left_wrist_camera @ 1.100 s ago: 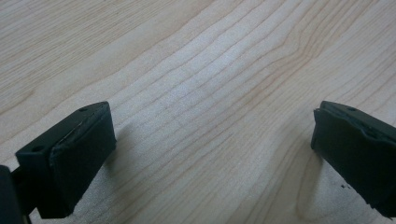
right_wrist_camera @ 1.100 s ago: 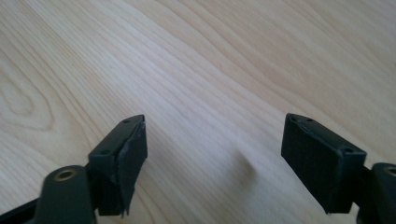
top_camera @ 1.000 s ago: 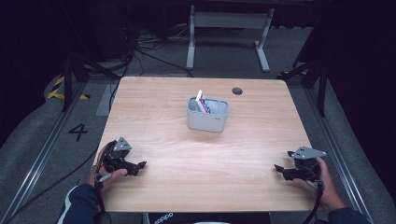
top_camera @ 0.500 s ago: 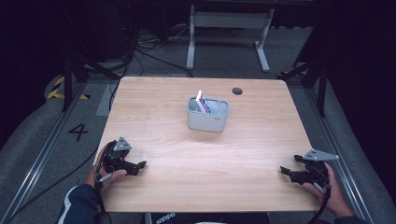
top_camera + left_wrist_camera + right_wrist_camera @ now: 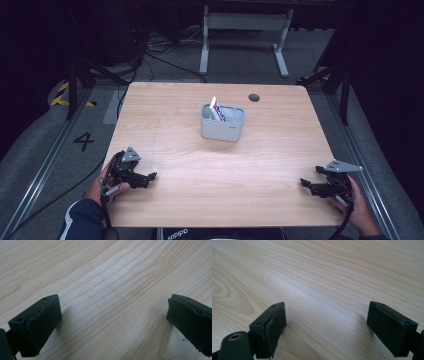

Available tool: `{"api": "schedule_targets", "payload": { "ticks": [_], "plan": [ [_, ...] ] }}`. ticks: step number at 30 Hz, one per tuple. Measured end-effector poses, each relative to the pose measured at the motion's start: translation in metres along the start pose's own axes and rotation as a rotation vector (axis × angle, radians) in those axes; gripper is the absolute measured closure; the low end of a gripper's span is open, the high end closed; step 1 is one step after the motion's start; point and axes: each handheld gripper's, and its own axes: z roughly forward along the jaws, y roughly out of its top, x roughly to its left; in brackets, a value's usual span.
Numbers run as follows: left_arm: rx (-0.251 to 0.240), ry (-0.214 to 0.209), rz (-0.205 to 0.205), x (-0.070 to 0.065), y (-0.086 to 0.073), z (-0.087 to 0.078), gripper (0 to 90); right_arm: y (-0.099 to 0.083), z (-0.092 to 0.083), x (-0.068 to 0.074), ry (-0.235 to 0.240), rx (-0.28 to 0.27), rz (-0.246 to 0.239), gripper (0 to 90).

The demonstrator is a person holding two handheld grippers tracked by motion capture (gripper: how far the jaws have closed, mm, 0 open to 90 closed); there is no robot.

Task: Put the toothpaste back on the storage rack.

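A grey two-compartment holder (image 5: 222, 122) stands upright near the middle of the wooden table (image 5: 260, 150), with a white, blue and red packet (image 5: 216, 109) sticking out of its left compartment. My left gripper (image 5: 150, 176) rests at the near left edge, pointing right, and is open. In the left gripper view its jaws (image 5: 112, 322) stand wide apart over bare wood. My right gripper (image 5: 305, 184) lies at the near right edge, pointing left. Its jaws (image 5: 327, 325) have just been opening and have nothing between them. Both grippers are far from the holder.
A small dark round grommet (image 5: 254, 97) sits in the tabletop behind the holder to the right. A metal stand (image 5: 245, 30) is on the floor beyond the far edge. A rail and a painted "4" (image 5: 84, 141) lie on the floor to the left.
The right hand and its gripper have shifted slightly toward the table's near right corner. The left gripper, the holder and the packet have not moved.
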Motion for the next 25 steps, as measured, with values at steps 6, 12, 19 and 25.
{"api": "schedule_targets", "payload": {
  "ticks": [6,12,19,25],
  "plan": [
    [0.0,0.0,0.0,0.0,0.0,0.0,0.2,0.0003,0.0006,-0.0005,-0.004,0.003,-0.001,14.6],
    [-0.001,0.002,-0.004,-0.0003,-0.0001,0.0,0.2,0.0003,0.0006,-0.0005,-0.004,0.003,-0.001,14.5],
    [-0.002,0.004,-0.001,-0.0001,0.0,0.0,0.2,0.0002,0.0006,-0.0004,-0.005,0.003,0.0,14.6],
    [-0.001,0.003,0.003,0.0002,0.0001,0.0,0.2,0.0002,0.0006,-0.0005,-0.004,0.003,-0.001,14.6]
  ]
}}
